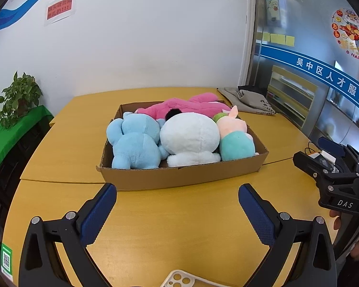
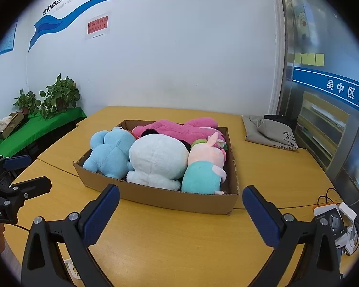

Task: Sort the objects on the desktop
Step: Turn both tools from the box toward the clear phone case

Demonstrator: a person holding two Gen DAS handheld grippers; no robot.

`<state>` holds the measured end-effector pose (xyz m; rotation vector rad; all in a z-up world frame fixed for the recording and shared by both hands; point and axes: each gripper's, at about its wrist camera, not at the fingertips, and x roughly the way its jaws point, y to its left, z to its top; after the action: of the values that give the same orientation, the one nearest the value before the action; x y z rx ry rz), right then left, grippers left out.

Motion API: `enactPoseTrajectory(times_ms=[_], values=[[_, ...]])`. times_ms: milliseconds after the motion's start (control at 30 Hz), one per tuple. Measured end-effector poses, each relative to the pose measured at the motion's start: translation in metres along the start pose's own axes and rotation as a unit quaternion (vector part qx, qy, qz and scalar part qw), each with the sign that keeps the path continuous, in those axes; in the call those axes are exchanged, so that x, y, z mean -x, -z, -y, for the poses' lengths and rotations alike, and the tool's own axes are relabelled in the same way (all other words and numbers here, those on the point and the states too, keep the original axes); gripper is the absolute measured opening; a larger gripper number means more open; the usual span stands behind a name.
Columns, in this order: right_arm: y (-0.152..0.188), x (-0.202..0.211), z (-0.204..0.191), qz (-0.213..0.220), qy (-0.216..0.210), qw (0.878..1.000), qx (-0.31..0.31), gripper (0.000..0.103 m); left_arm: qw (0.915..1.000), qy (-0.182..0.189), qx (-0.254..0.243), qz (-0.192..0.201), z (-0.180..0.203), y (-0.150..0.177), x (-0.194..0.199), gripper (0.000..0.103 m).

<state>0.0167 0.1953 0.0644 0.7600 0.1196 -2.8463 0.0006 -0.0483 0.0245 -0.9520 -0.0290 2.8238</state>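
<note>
A shallow cardboard box point(image 1: 179, 178) point(image 2: 155, 197) sits mid-table and holds several plush toys: a blue one point(image 1: 136, 138) point(image 2: 110, 150), a white one point(image 1: 191, 136) point(image 2: 158, 157), a pink-and-teal pig point(image 1: 235, 138) point(image 2: 205, 169) and a pink one point(image 1: 191, 105) point(image 2: 177, 126) at the back. My left gripper point(image 1: 177, 191) is open and empty, just in front of the box. My right gripper point(image 2: 180, 195) is open and empty, also before the box. A pale phone case point(image 1: 179, 279) lies under the left gripper.
A grey cloth bag point(image 1: 249, 101) point(image 2: 268, 131) lies at the table's back right. A charger and cables point(image 2: 335, 222) sit at the right edge. Potted plants point(image 2: 59, 95) stand on a green-covered bench point(image 2: 33, 129) to the left. The white wall is behind the table.
</note>
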Motion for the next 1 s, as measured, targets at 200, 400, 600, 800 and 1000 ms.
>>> enactPoseTrajectory(times_ms=[200, 400, 600, 800, 1000], values=[[0.000, 0.007, 0.000, 0.000, 0.011, 1.000, 0.000, 0.102, 0.9999, 0.014, 0.001, -0.003, 0.001, -0.001, -0.004, 0.103], [-0.001, 0.005, 0.003, -0.003, 0.019, 1.000, 0.000, 0.102, 0.9998, 0.018, -0.002, -0.009, 0.002, -0.002, -0.010, 0.103], [0.000, -0.001, 0.003, -0.009, 0.022, 1.000, 0.002, 0.102, 0.9996, 0.024, -0.011, -0.012, 0.004, -0.002, -0.014, 0.103], [0.002, 0.000, 0.006, -0.009, 0.027, 1.000, -0.003, 0.102, 0.9990, 0.037, -0.015, -0.020, 0.004, 0.003, -0.018, 0.103], [0.007, 0.008, 0.008, -0.009, 0.029, 0.999, -0.008, 0.102, 0.9980, 0.053, -0.018, -0.029, -0.002, 0.015, -0.014, 0.103]])
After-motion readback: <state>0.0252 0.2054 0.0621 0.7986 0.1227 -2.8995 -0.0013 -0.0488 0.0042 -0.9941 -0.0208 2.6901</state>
